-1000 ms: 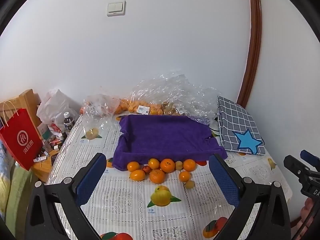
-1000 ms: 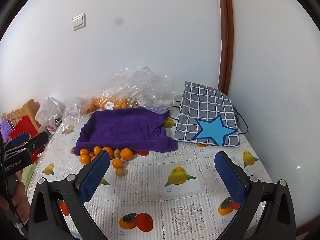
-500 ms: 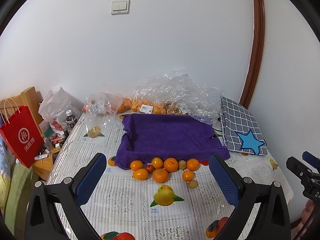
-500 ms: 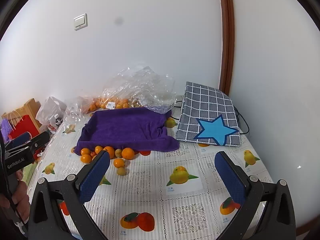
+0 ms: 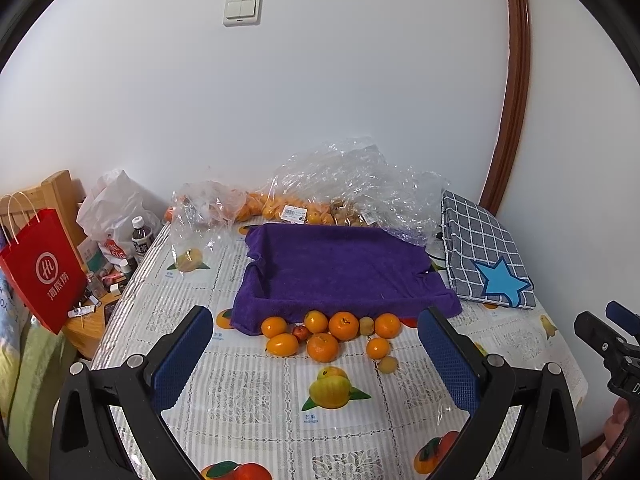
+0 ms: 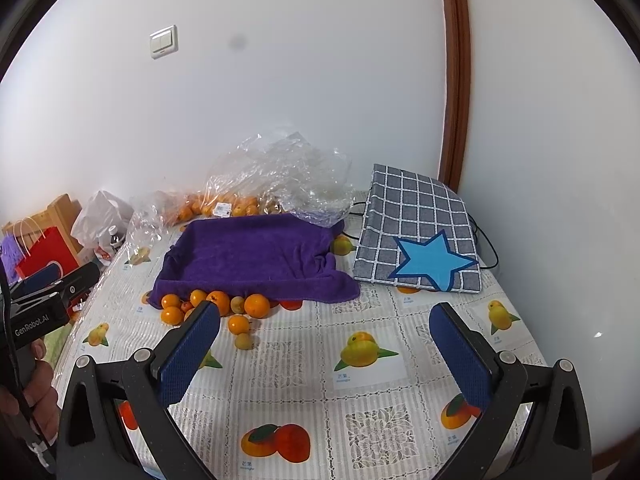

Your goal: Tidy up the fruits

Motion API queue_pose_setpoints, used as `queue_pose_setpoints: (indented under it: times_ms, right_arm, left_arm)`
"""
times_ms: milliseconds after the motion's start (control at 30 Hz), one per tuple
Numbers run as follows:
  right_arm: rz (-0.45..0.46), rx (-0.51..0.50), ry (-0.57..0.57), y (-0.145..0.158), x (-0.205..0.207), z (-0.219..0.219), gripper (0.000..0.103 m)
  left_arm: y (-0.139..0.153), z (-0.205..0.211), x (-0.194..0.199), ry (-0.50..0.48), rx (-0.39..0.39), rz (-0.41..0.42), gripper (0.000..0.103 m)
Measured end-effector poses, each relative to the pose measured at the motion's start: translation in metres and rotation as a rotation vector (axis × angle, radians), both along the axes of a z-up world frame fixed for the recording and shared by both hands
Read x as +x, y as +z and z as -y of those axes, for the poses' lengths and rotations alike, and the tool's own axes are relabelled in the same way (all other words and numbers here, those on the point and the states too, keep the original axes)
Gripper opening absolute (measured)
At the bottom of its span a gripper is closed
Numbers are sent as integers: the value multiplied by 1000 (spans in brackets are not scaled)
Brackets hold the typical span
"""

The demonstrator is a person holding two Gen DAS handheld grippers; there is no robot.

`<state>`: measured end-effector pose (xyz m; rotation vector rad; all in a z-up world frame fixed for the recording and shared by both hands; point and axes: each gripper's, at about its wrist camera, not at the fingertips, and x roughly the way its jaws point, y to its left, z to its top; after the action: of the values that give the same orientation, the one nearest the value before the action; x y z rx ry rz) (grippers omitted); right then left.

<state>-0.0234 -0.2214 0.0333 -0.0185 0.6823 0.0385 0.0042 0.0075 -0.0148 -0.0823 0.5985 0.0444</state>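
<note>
Several loose oranges (image 5: 343,325) and smaller fruits lie in a cluster on the fruit-print tablecloth, against the front edge of a tray draped in a purple towel (image 5: 340,264). The cluster also shows in the right wrist view (image 6: 256,305), with the towel (image 6: 256,252) behind it. My left gripper (image 5: 316,354) is open and empty, hovering just in front of the cluster. My right gripper (image 6: 324,346) is open and empty, above the cloth to the right of the fruit. Each gripper shows at the edge of the other's view.
Clear plastic bags (image 5: 352,184) holding more oranges lie behind the tray by the wall. A grey checked bag with a blue star (image 5: 486,260) lies at the right. A red paper bag (image 5: 40,268), bottles and clutter stand off the table's left edge.
Both grippers have moved slightly forward and lower toward the table; the fruit cluster sits a little nearer in both views. Nothing was grasped.
</note>
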Motion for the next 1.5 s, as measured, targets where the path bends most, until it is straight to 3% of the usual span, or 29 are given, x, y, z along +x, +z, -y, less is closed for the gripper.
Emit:
queue_pose_setpoints:
  times_ms: [1500]
  right_arm:
    - [30, -7, 7, 3, -9, -5, 103]
  left_arm:
    - [2, 2, -1, -4, -8, 12, 103]
